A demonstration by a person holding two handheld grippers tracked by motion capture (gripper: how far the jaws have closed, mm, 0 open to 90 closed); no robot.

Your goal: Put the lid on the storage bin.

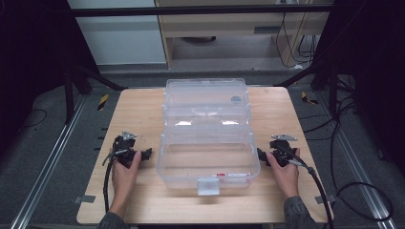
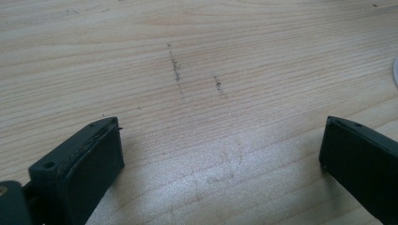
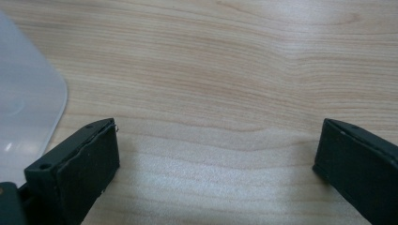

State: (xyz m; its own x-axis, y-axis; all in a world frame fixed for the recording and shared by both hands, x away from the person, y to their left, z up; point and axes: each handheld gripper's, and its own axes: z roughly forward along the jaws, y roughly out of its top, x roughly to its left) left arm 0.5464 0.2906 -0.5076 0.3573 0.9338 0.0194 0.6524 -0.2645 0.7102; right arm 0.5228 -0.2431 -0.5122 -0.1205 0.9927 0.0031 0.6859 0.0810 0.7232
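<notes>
Flanking the open clear plastic storage box (image 1: 208, 157), the left gripper (image 1: 147, 153) and right gripper (image 1: 261, 155) rest wide-jawed and empty on the wooden table (image 1: 138, 114), so the next move likely calls for reaching in toward the box.

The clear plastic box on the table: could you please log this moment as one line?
clear plastic box: mid-table, lid open | left hand-held gripper: open, empty, left of box | right hand-held gripper: open, empty, right of box

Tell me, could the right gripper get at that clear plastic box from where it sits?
Probably yes. The right gripper rests on the wooden table just beside the clear plastic box, its jaws wide open with nothing between them. Only bare wood shows between it and the box's side wall.
</notes>
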